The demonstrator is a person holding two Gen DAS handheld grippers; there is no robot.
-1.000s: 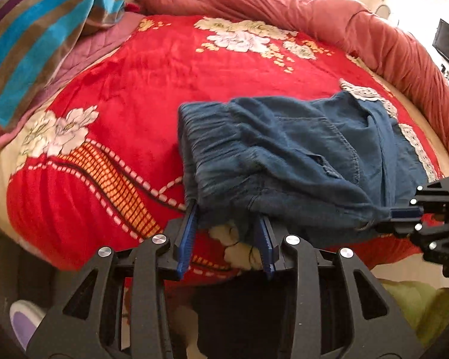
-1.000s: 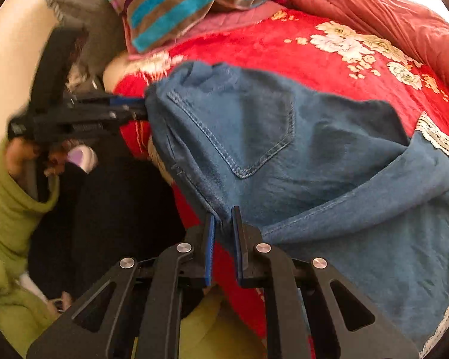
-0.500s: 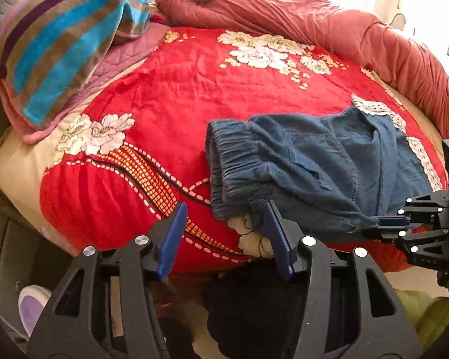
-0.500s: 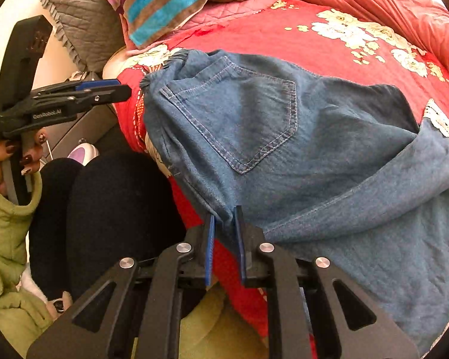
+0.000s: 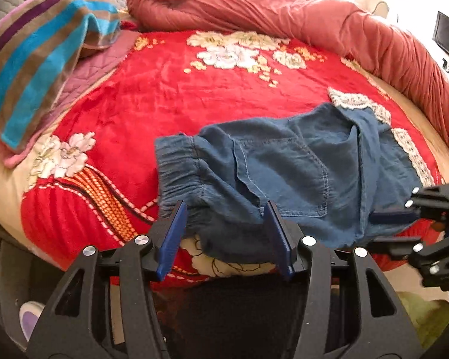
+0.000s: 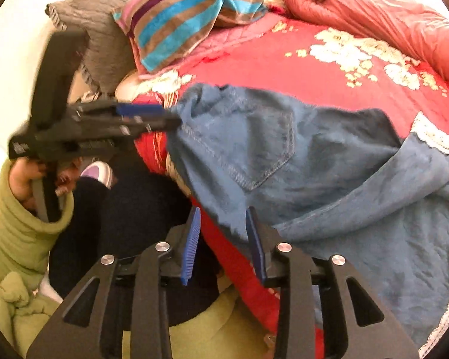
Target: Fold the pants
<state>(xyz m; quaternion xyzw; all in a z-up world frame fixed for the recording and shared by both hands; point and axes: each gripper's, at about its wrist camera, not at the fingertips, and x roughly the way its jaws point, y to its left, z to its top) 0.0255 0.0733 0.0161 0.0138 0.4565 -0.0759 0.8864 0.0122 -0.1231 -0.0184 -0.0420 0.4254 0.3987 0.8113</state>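
Already the pants lie partly folded at the near edge of the red blanket. Left gripper and right gripper both stand open around denim; smoothing and further folds seem left.

Blue denim pants lie folded, rumpled, at the bedspread's near edge.

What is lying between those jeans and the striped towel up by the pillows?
Only bare red flowered blanket lies between the jeans and the striped towel; the left wrist view shows it best.
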